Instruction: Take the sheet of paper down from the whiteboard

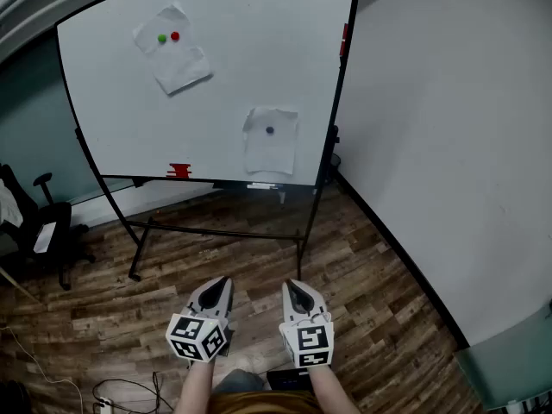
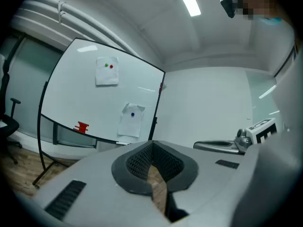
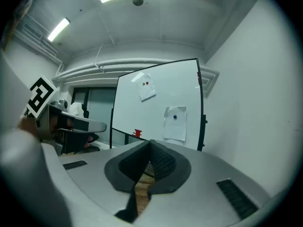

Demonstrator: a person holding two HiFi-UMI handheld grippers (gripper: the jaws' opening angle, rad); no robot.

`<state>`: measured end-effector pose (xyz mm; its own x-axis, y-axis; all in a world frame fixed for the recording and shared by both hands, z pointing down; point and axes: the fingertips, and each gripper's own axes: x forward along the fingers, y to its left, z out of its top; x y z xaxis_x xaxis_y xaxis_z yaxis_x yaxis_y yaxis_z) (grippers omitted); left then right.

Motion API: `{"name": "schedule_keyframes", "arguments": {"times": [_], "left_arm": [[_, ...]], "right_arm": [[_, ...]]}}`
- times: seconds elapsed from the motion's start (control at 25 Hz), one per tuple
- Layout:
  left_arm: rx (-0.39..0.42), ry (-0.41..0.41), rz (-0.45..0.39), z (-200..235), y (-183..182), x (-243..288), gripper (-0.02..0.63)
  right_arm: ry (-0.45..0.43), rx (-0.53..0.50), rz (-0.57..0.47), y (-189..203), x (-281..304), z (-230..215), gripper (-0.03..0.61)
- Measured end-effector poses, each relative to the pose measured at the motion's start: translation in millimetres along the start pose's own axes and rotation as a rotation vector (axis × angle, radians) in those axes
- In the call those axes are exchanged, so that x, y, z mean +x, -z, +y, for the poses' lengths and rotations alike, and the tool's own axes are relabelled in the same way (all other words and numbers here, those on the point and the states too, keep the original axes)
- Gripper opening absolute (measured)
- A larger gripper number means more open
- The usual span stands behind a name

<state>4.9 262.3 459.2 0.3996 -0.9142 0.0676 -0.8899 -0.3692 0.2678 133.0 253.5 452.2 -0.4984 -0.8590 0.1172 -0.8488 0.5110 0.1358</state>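
Head view shows us an office chair leftmost, then the whiteboard on plank floor, with an upper-left sheet and lower-right sheet pinned on. Our left tongs and right tongs, both pinched together empty, sit well apart from it.

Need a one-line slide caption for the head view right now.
Left gripper and right gripper, both shut and empty, face a whiteboard holding two sheets of paper.

Black office chair and loose cables on the wood-plank floor
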Motion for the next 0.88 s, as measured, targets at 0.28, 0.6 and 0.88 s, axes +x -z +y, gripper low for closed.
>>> {"name": "schedule_keyframes", "arguments": {"times": [0.28, 0.6, 0.88], "left_arm": [[-0.006, -0.001, -0.003, 6.7, -1.2, -7.7, 0.025], [-0.019, 0.013, 0.004, 12.1, -0.2, -12.8, 0.032], [-0.038, 0.011, -0.047, 9.9, -14.0, -7.7, 0.127]], "right_arm": [[-0.041, -0.017, 0.008, 5.7, 2.4, 17.4, 0.012], [0.081, -0.067, -0.020, -1.1, -0.4, 11.2, 0.018], [0.063, -0.035, 0.001, 1.8, -3.3, 11.3, 0.124]]}}
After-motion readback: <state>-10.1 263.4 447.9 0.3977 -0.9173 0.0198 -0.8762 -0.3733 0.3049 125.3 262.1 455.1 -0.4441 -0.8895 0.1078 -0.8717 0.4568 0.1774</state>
